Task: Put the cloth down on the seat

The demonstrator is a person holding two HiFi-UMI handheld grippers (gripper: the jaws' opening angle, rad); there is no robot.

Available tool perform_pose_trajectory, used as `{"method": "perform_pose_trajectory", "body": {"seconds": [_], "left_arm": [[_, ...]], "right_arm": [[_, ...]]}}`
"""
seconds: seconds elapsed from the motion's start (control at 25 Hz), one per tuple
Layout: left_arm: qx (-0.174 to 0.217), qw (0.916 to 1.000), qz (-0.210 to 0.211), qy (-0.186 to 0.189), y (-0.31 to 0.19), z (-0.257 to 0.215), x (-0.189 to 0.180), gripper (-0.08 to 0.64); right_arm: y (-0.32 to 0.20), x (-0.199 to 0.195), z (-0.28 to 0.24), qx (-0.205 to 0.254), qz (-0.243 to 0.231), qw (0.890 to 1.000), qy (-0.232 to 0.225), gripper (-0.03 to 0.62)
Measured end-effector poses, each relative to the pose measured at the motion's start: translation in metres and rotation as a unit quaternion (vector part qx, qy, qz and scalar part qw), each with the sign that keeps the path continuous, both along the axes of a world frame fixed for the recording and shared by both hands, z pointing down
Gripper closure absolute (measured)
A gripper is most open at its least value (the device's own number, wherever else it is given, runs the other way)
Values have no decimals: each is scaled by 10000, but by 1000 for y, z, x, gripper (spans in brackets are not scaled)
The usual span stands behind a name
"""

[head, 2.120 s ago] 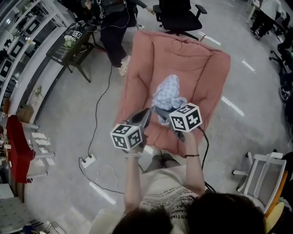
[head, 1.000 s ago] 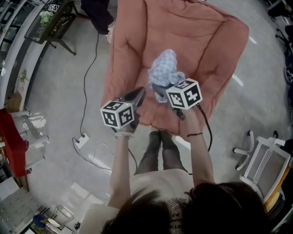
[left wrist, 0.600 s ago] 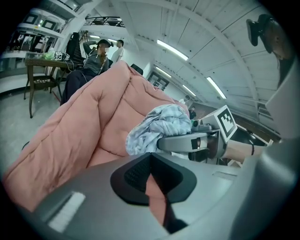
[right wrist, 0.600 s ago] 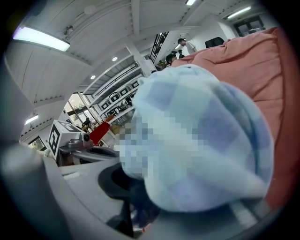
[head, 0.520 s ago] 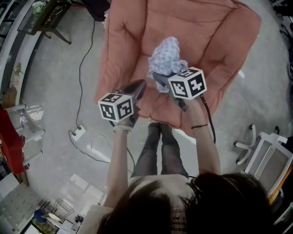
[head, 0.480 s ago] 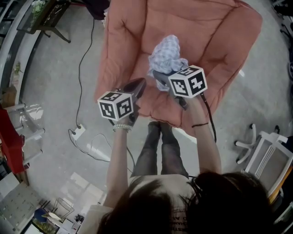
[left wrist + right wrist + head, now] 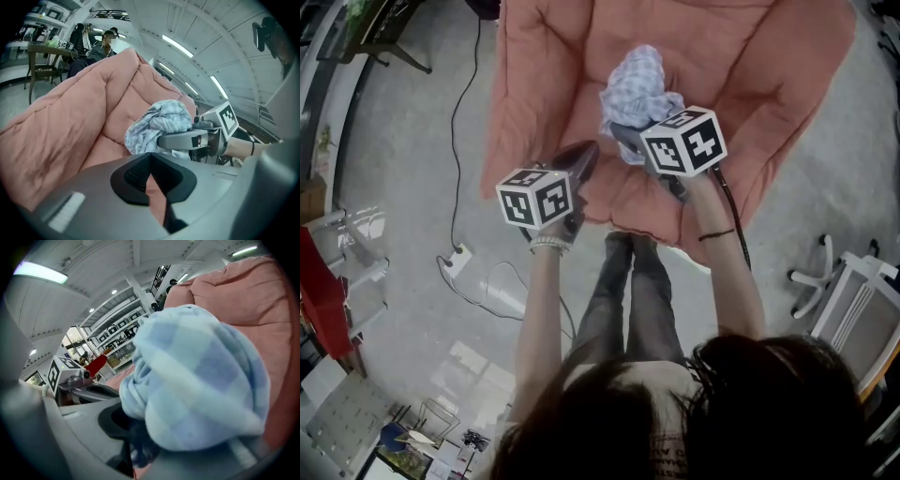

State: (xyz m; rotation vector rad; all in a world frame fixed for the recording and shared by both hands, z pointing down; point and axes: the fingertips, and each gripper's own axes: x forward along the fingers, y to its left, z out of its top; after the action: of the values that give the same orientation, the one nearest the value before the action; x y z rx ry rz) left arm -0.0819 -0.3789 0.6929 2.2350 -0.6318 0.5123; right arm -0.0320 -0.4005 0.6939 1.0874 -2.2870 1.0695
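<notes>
Underneath everything lies a pale grey polished floor (image 7: 403, 178), spreading to the left and right of the scene; on it, at the far middle, stands a large salmon-pink padded fabric seat (image 7: 544, 66) with quilted seams, its near edge just beyond the person's dark-trousered legs (image 7: 628, 291); the person stands at the near side and reaches both bare forearms out over that near edge; at the right edge is part of a white metal chair frame (image 7: 853, 300).

At the end of the left forearm, the left gripper (image 7: 584, 157), grey with black pads and a marker cube, points down over the near left part of the seat; its jaws meet at the tips with nothing between them, only pink cushion showing behind. Just beside it on the right, the right gripper (image 7: 623, 139) has its jaws clamped on a crumpled pale blue checked cloth (image 7: 636, 89); the cloth bunches up beyond the jaws, over the middle of the seat; whether its lower folds touch the cushion cannot be told.

On the floor to the left lies a small white power strip (image 7: 456, 260) with a thin black cable (image 7: 457, 141) running far from it.
</notes>
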Motion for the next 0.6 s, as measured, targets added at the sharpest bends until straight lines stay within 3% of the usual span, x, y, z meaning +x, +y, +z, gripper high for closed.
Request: {"method": "perform_pose_trajectory", "body": {"seconds": [0.32,0.6], "left_arm": [[-173,9994,293,-120,0,29,0,555],[-329,9984,430,-144,-5,51,5,555]], "right_arm": [[4,-3,48,-343,-33,9991,228,466],[-3,6,76,-604,219,9978,160,466]]}}
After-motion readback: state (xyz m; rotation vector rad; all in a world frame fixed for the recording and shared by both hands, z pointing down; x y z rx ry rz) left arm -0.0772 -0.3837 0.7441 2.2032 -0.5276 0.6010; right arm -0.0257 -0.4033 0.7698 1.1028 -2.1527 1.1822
